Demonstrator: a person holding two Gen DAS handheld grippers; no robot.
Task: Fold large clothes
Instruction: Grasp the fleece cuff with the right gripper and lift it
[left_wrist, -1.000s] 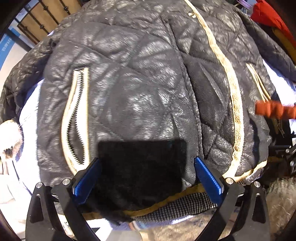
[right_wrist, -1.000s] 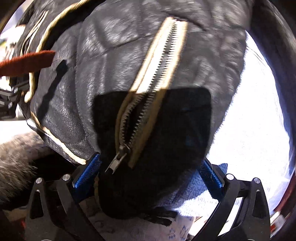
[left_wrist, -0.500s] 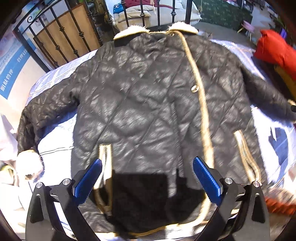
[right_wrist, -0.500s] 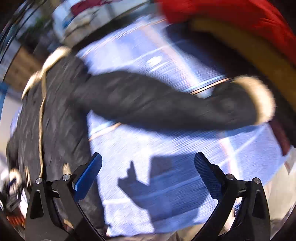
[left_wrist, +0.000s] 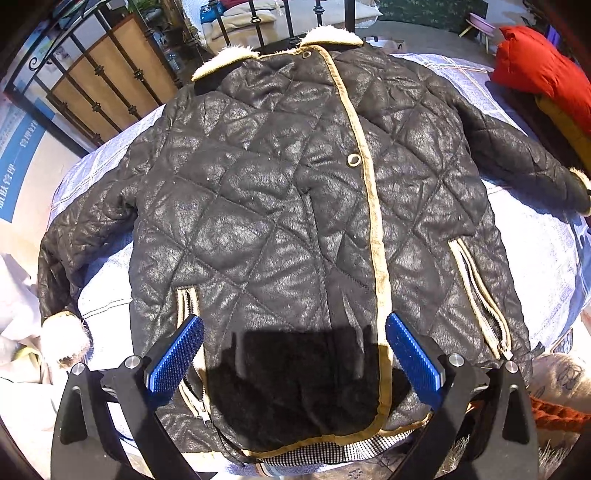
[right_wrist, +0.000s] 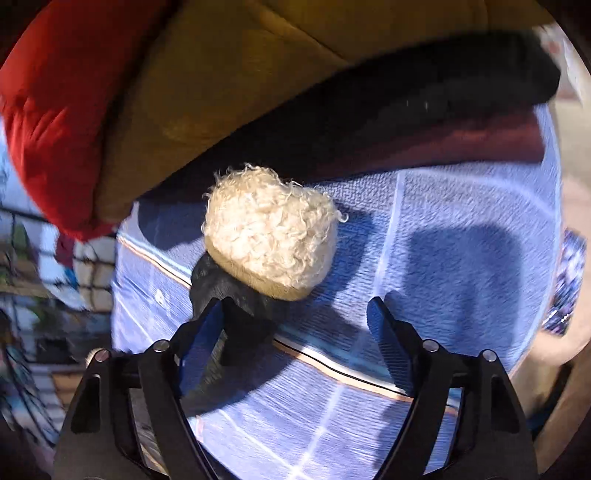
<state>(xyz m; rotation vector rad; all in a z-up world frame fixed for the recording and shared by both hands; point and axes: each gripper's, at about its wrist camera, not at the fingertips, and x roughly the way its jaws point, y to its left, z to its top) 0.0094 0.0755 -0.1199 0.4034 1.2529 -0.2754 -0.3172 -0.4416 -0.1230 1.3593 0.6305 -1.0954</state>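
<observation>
jacket (left_wrist: 280, 229) flat on the bed (left_wrist: 535, 258), collar at far edge | right tongs (right_wrist: 295, 343) just been closing, not gripping yet, fluffy cuff (right_wrist: 269, 229) dead ahead, sleeve runs lengthwise between them | left tongs (left_wrist: 295, 354) wide, empty over hem

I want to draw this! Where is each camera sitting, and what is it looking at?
Left wrist view: sits on the left claw, above the hem, looking down over the whole jacket spread on the blanket; only its open blue fingers show.
Right wrist view: sits on the right claw, looking down at the fluffy cuff; its jaws have just been closing, nothing pinched yet.
Both show the jacket's right sleeve, the blanket and the red cushion.
</observation>
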